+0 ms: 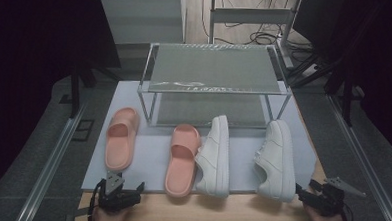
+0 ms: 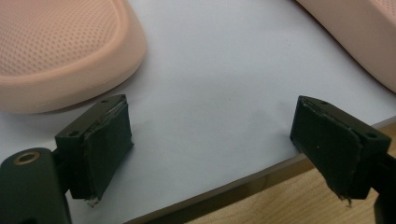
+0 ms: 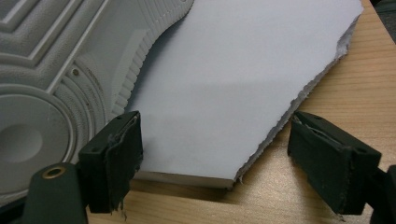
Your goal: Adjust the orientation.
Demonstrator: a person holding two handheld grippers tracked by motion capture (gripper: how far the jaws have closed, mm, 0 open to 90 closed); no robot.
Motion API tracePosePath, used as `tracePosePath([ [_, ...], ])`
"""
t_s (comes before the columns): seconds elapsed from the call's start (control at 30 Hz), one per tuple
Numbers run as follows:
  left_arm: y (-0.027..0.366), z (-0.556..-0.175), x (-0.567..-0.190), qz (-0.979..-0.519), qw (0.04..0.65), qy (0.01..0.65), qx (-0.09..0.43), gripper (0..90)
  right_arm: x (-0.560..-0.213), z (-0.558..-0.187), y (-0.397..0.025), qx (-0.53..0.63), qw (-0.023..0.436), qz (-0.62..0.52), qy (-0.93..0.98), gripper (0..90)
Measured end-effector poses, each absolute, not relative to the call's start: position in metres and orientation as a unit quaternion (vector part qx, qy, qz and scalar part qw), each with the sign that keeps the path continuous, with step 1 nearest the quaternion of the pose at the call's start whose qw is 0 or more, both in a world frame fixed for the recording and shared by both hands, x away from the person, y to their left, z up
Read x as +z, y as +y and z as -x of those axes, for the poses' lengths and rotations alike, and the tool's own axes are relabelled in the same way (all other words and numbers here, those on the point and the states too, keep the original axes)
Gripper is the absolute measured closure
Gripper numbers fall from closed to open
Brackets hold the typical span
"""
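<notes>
Left gripper (image 1: 130, 193) low at the near table edge, jaws wide apart, empty, just short of left slide (image 1: 121, 138). Right gripper (image 1: 305, 194) at the near right corner, jaws wide, empty, beside right sneaker (image 1: 276, 160) lying on its side on the white sheet (image 1: 146, 163).

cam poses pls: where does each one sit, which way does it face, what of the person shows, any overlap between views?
High view: above the near edge, facing forward and down on the shoe rack; both hands show at the bottom.
Left gripper view: on the left gripper, facing the left pink slide.
Right gripper view: on the right gripper, facing the right white sneaker.
Shared: white mat.
</notes>
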State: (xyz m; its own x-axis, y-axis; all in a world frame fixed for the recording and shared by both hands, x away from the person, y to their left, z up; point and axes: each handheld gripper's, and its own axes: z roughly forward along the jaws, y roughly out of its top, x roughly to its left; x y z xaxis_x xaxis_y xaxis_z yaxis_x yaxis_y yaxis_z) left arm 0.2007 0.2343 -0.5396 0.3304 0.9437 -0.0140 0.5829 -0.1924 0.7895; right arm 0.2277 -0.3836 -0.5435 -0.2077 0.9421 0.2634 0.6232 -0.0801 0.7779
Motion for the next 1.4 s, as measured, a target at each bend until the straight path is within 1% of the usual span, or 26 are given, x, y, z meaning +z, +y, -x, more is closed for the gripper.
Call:
tracePosePath([
  [1.03,0.234,-0.203,-0.539,-0.726,0.365,0.527,0.247,12.8,-0.544,-0.227,-0.385,0.429,0.187,-0.598,0.650,18.5],
  [1.13,0.233,-0.203,-0.535,-0.729,0.374,0.523,0.234,13.4,-0.545,-0.226,-0.385,0.430,0.187,-0.598,0.650,18.7],
  [1.4,0.230,-0.207,-0.516,-0.741,0.376,0.502,0.238,13.1,-0.545,-0.226,-0.385,0.430,0.188,-0.598,0.650,18.8],
])
